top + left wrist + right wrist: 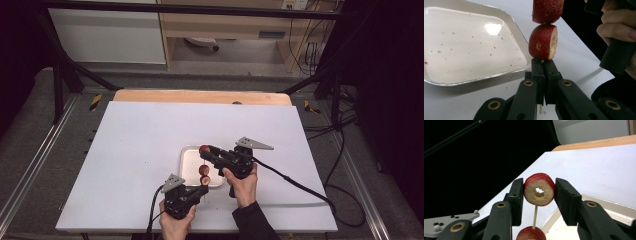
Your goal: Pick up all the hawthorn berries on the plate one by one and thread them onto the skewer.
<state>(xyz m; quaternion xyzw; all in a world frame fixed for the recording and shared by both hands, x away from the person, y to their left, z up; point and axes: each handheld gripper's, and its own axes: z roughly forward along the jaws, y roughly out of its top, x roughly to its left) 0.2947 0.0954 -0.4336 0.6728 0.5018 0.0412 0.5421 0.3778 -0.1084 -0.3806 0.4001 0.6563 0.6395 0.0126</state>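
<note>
Pinching a skewer (535, 217) of red fruit over the tray (188, 172).
Left gripper (543, 65), table's 6 o'clock, jaws together on the stick below the lowest slice (542, 42). Right gripper (538, 195), at 4 o'clock, clamps the top slice (539, 192). Tray sits mid-table (130, 150), crumbs inside.

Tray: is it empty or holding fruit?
Empty. The tray shows bare white inside with only red specks; the fruit pieces sit on a stick above its edge.
</note>
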